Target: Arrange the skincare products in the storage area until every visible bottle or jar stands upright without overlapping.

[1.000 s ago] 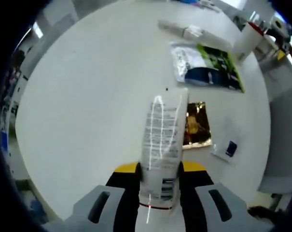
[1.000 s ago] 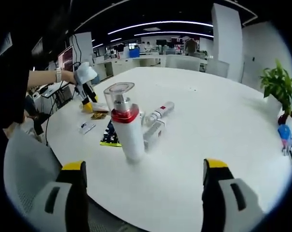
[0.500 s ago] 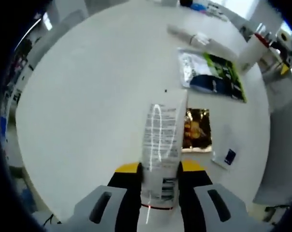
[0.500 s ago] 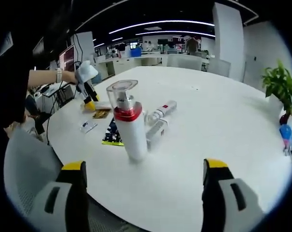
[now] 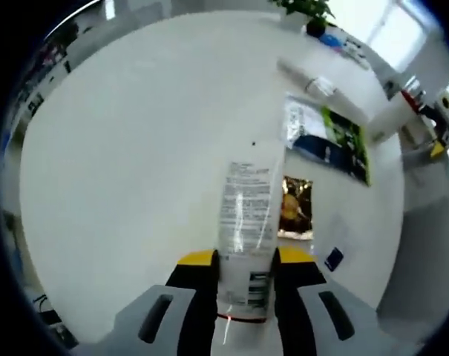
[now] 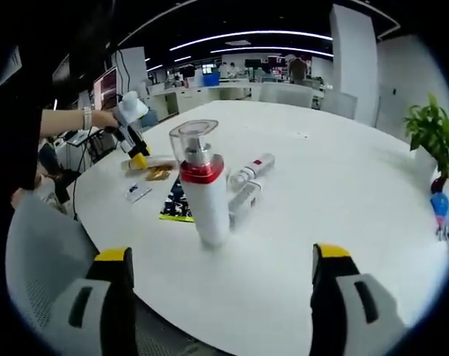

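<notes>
Currently, one white tube (image 5: 244, 222) is clamped between the left gripper (image 5: 244, 276) jaws above the white table (image 5: 120, 163). Beside the tube, three flat sachets are counted: gold sachet (image 5: 295, 208), green-and-blue sachet (image 5: 328, 137), small white sachet (image 5: 332, 256). One pump bottle (image 6: 203, 185) stands upright ahead of the right gripper (image 6: 223, 297), whose jaws are spread wide, with two tubes lying just behind it.

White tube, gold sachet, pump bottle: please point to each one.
white tube (image 5: 244, 215), left gripper view, its printed middle.
gold sachet (image 5: 294, 208), left gripper view, its centre.
pump bottle (image 6: 206, 204), right gripper view, its white body.
</notes>
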Demonstrator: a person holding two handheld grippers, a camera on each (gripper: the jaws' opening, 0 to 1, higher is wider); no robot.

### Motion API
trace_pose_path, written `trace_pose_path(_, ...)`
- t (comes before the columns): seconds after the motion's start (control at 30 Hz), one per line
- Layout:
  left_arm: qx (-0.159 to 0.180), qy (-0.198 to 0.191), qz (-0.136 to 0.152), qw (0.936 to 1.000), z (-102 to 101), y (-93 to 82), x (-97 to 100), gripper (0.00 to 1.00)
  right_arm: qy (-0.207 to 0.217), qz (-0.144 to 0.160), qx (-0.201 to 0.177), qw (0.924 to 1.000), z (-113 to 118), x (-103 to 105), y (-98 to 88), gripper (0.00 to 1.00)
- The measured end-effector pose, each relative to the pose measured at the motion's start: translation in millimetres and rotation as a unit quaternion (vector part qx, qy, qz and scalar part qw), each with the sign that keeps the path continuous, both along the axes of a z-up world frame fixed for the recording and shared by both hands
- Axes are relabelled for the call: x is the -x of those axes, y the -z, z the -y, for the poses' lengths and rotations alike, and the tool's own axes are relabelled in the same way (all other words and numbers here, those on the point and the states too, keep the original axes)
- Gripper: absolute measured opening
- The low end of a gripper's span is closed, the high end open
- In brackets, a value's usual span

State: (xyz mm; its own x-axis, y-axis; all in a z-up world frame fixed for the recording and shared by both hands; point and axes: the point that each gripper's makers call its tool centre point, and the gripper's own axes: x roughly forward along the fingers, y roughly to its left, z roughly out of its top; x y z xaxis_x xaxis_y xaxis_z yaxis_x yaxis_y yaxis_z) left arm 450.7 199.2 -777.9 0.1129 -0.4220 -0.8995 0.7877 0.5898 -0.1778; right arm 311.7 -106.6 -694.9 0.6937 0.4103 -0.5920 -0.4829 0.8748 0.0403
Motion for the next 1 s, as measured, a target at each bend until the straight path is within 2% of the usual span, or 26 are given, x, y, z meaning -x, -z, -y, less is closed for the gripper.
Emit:
trace_pose_path(0.07,0.007,-0.003,0.001,1.0000,1.1,-0.7,5.8,0.25,-0.001,0.002,0.001,1.0000,-0.6,0.4,-1.2,1.00)
trace_pose_path(0.27,0.028,-0.037,0.033,0.9984,3.2,-5.4,7.9,0.24,-0.005,0.007,0.001,1.0000,-1.0,0.9,-1.8,1.00)
trace_pose_path(0.43,0.023,-0.045,0.041,0.9979,2.3,-8.2,14.7,0.23,-0.006,0.008,0.001,0.9999,-1.0,2.9,-2.6,1.00)
trace_pose_path(0.5,0.032,-0.053,0.043,0.9972,3.6,-11.3,18.1,0.23,-0.005,0.009,0.001,0.9999,-0.3,4.3,-3.1,1.00)
trace_pose_path(0.57,0.052,-0.064,0.039,0.9958,4.2,-14.8,12.5,0.23,-0.005,0.010,0.000,0.9999,-0.1,5.6,-3.5,1.00)
trace_pose_path(0.63,0.060,-0.062,0.041,0.9954,4.3,-18.9,11.6,0.23,-0.006,0.011,-0.001,0.9999,-0.2,7.0,-3.5,1.00)
trace_pose_path(0.77,0.072,-0.052,0.064,0.9939,12.5,-32.9,12.6,0.23,-0.007,0.012,-0.002,0.9999,-1.4,9.5,-3.2,1.00)
trace_pose_path(0.83,0.090,-0.054,0.070,0.9920,18.3,-40.1,13.4,0.23,-0.008,0.016,-0.003,0.9998,-2.0,10.2,-4.2,1.00)
trace_pose_path(1.0,0.107,-0.054,0.093,0.9884,25.8,-47.7,11.6,0.24,-0.007,0.021,-0.008,0.9997,-2.7,11.9,-5.9,1.00)
